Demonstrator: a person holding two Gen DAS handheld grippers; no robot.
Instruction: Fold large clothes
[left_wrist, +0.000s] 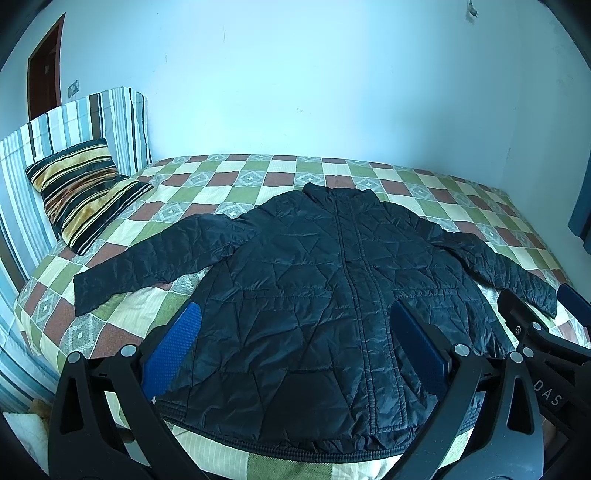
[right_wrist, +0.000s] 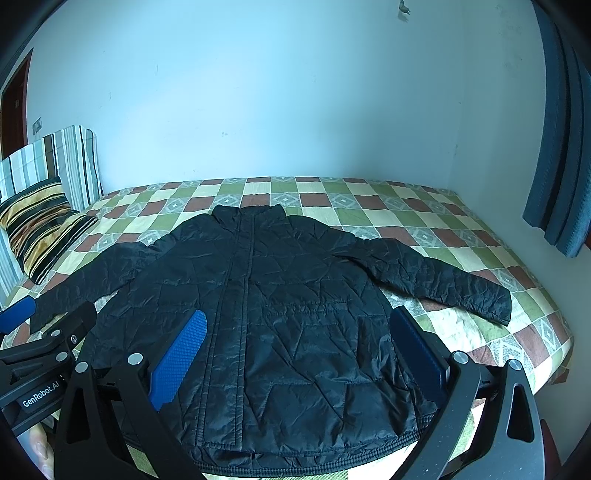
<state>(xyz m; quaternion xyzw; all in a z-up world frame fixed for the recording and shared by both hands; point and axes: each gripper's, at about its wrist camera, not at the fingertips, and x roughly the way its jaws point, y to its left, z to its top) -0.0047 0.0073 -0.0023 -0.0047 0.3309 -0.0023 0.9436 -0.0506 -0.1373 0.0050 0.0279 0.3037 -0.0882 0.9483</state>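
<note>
A black quilted jacket (left_wrist: 314, 288) lies flat on the checkered bed (left_wrist: 258, 177), front up, zipped, collar toward the wall, both sleeves spread out to the sides. The right wrist view shows the same jacket (right_wrist: 280, 314) on the bed (right_wrist: 369, 206). My left gripper (left_wrist: 295, 343) hovers open above the jacket's lower half, blue pads wide apart, holding nothing. My right gripper (right_wrist: 299, 350) is also open over the hem area, empty. Each gripper shows at the edge of the other's view: the right gripper (left_wrist: 532, 314) beside the right sleeve cuff, the left gripper (right_wrist: 48, 317) near the left cuff.
A striped pillow (left_wrist: 85, 192) leans against a striped headboard cushion (left_wrist: 74, 122) at the bed's left end. A pale wall runs behind the bed. A blue curtain (right_wrist: 557, 158) hangs at the right. A dark door (left_wrist: 44, 74) stands at the far left.
</note>
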